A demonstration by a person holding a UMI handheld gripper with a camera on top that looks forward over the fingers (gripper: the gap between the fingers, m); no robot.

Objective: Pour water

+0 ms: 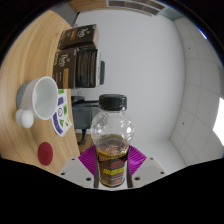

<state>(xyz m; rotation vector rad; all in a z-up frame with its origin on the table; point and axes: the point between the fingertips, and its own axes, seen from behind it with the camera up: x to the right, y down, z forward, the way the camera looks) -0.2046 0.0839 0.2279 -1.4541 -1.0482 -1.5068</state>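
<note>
1. Nearest the camera, the fingers (113, 170) are closed on a clear bottle (112, 140), their magenta pads (87, 160) pressing its lower body from either side.
2. The bottle stands upright between them, its long axis vertical, its dark cap (113, 101) still on and a label low on its body.
3. Just to the left, a red cap-like disc (45, 152) lies on the wooden counter (30, 60).
4. Farther left, a white mug (40, 98) rests with its mouth facing the bottle; the pour probably turns that way, once the cap is off.
5. Beyond, dark boxes (78, 52) line the white surface (140, 60).
</note>
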